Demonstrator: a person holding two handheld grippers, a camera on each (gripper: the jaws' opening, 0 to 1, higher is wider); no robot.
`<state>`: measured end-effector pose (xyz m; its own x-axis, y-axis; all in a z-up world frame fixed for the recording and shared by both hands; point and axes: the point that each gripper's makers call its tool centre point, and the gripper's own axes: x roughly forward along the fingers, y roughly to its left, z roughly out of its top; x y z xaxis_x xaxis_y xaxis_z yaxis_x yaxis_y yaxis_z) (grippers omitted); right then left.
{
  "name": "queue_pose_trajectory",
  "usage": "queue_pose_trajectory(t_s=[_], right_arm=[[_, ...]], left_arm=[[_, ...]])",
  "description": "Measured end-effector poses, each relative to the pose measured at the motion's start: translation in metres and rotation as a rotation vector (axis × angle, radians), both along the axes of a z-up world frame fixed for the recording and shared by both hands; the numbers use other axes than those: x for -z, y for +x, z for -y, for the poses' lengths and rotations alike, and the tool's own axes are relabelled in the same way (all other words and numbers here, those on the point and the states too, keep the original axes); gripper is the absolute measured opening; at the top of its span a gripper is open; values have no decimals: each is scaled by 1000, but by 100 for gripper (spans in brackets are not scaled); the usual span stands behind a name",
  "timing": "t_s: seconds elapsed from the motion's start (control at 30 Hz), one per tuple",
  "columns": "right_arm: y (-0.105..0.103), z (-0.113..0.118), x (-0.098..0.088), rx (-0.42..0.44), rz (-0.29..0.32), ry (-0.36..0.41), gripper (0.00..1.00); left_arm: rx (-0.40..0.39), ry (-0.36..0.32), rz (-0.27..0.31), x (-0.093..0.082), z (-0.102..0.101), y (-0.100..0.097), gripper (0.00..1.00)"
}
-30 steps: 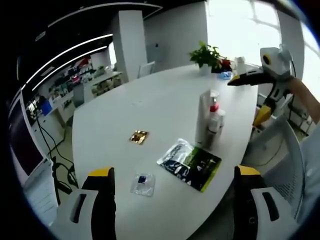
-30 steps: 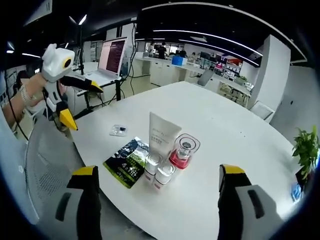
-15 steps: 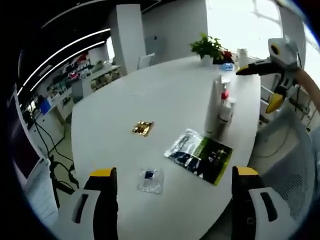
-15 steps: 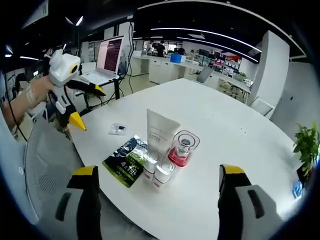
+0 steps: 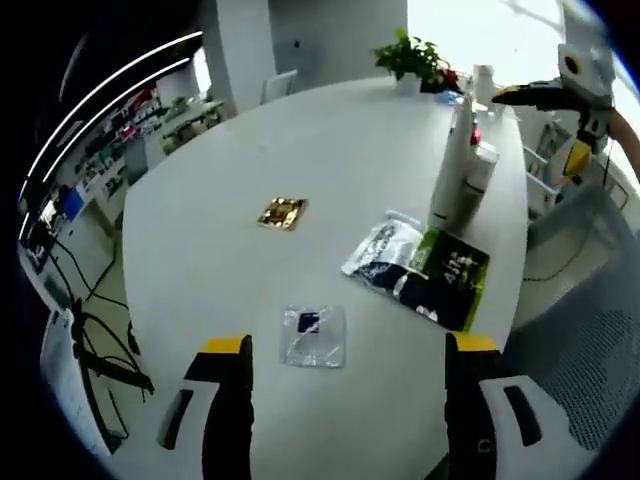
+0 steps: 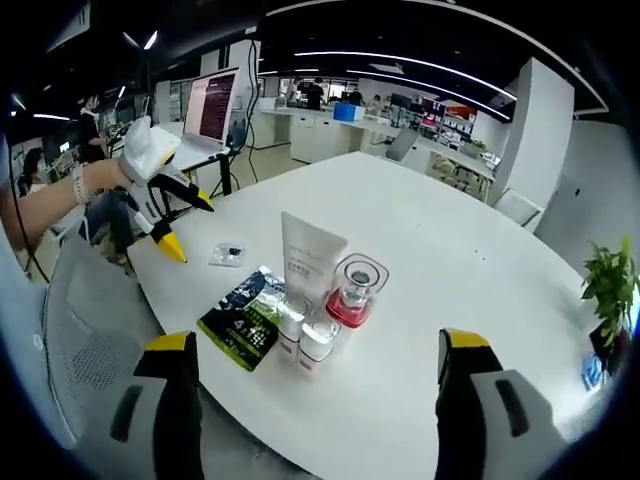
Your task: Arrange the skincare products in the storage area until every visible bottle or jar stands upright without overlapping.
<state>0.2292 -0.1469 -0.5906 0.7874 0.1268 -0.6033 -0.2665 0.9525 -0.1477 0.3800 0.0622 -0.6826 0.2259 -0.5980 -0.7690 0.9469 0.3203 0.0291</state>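
Left tongs (image 5: 345, 345) at the bottom of the left gripper view, jaws wide apart and nothing between them, hovering over the white surface (image 5: 200, 250). Just above them lies a small clear sachet (image 5: 313, 335) with a dark square inside; to its upper right, a flat dark-and-green packet (image 5: 425, 272); to the upper left, a little gold sachet (image 5: 281, 213). Behind the packet the skincare cluster stands at the right edge of the surface, its tall white tube (image 5: 450, 165) upright, though the smaller bottles beside it blur together. Over in the right gripper view, the right tongs (image 6: 315, 375) are also spread and empty low in the frame, and the cluster sits centre: two small white-capped bottles (image 6: 305, 330) in front, a red jar with a clear lid (image 6: 350, 295) just beside them, the tube behind, all upright. A potted plant (image 6: 608, 290) is cut off at the right edge; print on the packet is too small to read.
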Motion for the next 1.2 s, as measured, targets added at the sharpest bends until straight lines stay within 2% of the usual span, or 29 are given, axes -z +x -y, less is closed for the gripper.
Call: queue_pose_trajectory(t_s=[0.2, 0.23, 0.3, 0.47, 0.77, 0.87, 0.93, 1.2], right_arm=[[-1, 5, 4, 13, -16, -1, 100], [-1, 5, 4, 13, -16, -1, 100], [-2, 5, 5, 15, -22, 0, 100], [-2, 7, 6, 26, -27, 5, 100], [-3, 12, 13, 42, -45, 8, 100], [-3, 13, 14, 47, -51, 8, 100], [-4, 14, 15, 51, -55, 9, 100], [-2, 13, 17, 52, -56, 17, 100]], left_arm=[[1, 21, -41, 19, -2, 11, 67], [4, 26, -49, 18, -1, 4, 66], [4, 43, -65, 24, -2, 5, 64], [5, 71, -107, 42, -5, 15, 63], [-13, 94, -171, 64, -11, 23, 62], [-22, 94, -193, 68, -13, 23, 62], [-22, 80, -188, 65, -11, 25, 62], [21, 108, -197, 66, -11, 16, 61]])
